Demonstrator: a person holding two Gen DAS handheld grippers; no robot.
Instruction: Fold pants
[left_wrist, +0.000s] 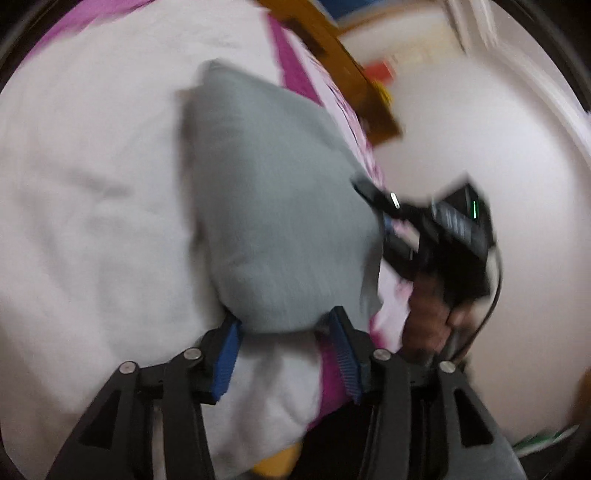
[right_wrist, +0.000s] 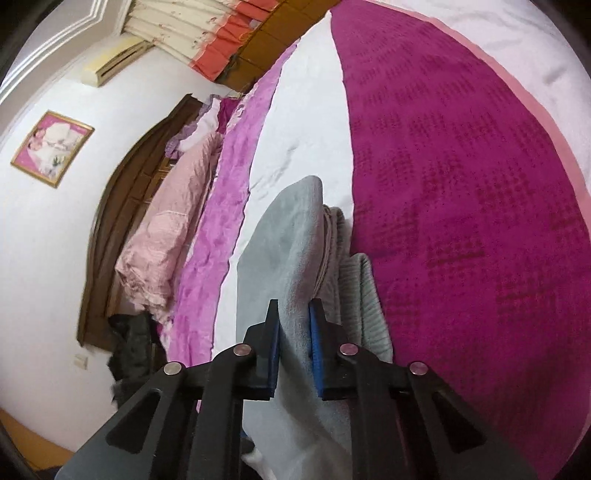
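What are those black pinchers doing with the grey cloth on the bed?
A person is folding grey pants on a bed. The right gripper is pinching a fold of them. The left gripper has their bunched end between its blue pads, though the blur hides whether it is squeezing.

No readable text, labels, brands or numbers in either view. The green marks on the black device (left_wrist: 461, 218) in the left wrist view are too blurred to make out. The framed picture (right_wrist: 51, 147) on the wall in the right wrist view shows no lettering at this size. Nothing printed shows on the fabrics.
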